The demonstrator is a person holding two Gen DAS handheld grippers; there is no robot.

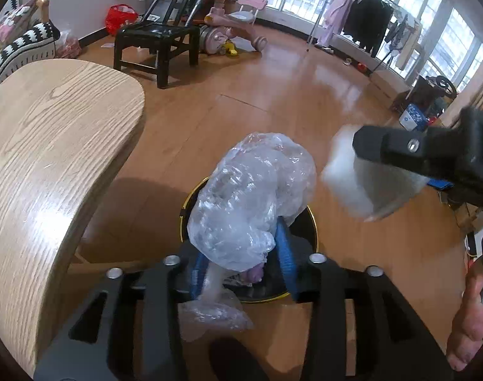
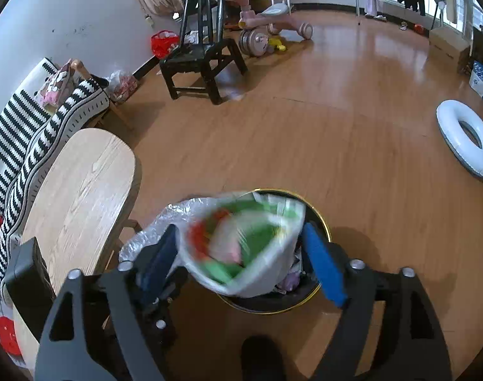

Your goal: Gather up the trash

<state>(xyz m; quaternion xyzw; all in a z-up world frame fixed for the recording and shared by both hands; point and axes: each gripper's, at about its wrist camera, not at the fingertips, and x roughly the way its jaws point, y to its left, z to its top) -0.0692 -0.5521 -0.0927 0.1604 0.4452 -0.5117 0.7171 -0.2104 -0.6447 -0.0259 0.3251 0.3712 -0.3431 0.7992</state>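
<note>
A black trash bin with a gold rim (image 1: 313, 231) (image 2: 320, 219) stands on the floor below both grippers. My left gripper (image 1: 244, 263) holds a crumpled clear plastic wrap (image 1: 251, 203) between its blue pads, above the bin. My right gripper (image 2: 244, 254) is open, its blue pads wide apart. A white, green and red wrapper (image 2: 244, 247) is blurred between them, over the bin, apparently falling free. In the left wrist view the right gripper (image 1: 432, 152) shows at the right with the blurred wrapper (image 1: 362, 181) under it. Some trash lies inside the bin.
A light wooden table (image 1: 51, 158) (image 2: 79, 197) stands left of the bin. A black chair (image 2: 200, 57), pink ride-on toys (image 2: 267, 22), a striped sofa (image 2: 25, 133) and a white swim ring (image 2: 463, 139) stand around the wooden floor.
</note>
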